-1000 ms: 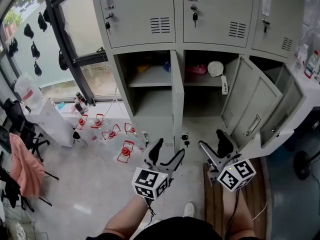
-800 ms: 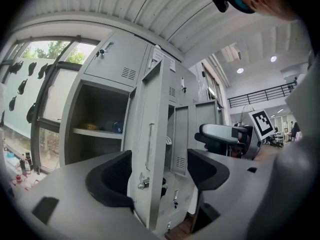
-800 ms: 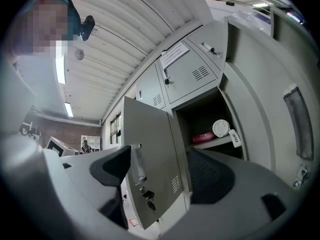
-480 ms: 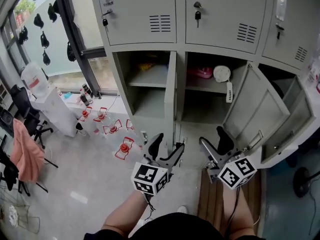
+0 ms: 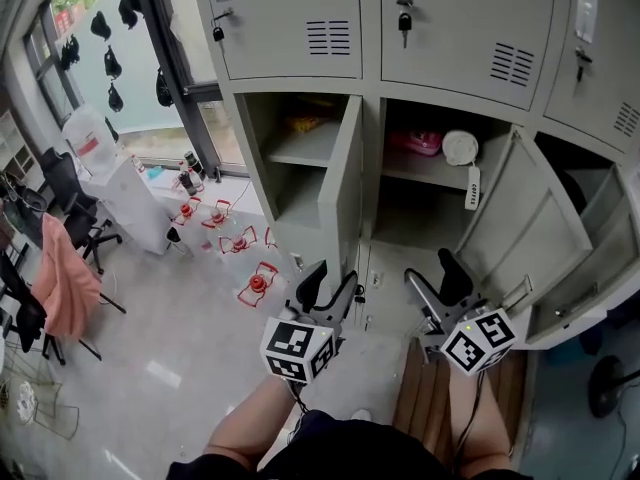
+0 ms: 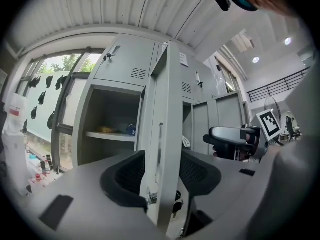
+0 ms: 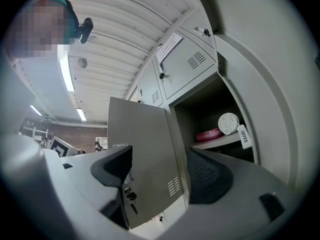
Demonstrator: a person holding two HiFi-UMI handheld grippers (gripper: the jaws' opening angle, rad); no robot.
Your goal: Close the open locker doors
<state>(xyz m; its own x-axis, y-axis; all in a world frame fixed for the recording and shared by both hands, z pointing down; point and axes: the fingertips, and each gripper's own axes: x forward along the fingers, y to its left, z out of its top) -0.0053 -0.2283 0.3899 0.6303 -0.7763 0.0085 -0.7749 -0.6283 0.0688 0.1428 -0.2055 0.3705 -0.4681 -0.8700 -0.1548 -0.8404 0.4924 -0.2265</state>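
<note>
The lower row of grey lockers stands open. The left locker door (image 5: 340, 188) juts out towards me, nearly edge-on. My left gripper (image 5: 330, 286) straddles its lower free edge. In the left gripper view that door (image 6: 162, 134) stands between the jaws of the left gripper (image 6: 162, 176); the jaws have just been closing and the pads lie against both faces. My right gripper (image 5: 440, 283) hangs open in front of the middle locker, holding nothing. The right gripper (image 7: 160, 171) looks at the left door's vented outer face (image 7: 145, 154) with hanging keys. The middle door (image 5: 520, 218) and right door (image 5: 590, 258) swing out to the right.
A pink thing (image 5: 418, 143) and a white round thing (image 5: 460, 148) sit on the middle locker's shelf. Red-and-white items (image 5: 258, 283) lie on the floor at left, near a white cabinet (image 5: 125, 198). A wooden pallet (image 5: 425, 398) lies under my right arm.
Both grippers have moved closer to the lockers. The left gripper's jaws have narrowed around the left door's edge. The right gripper's jaws look unchanged.
</note>
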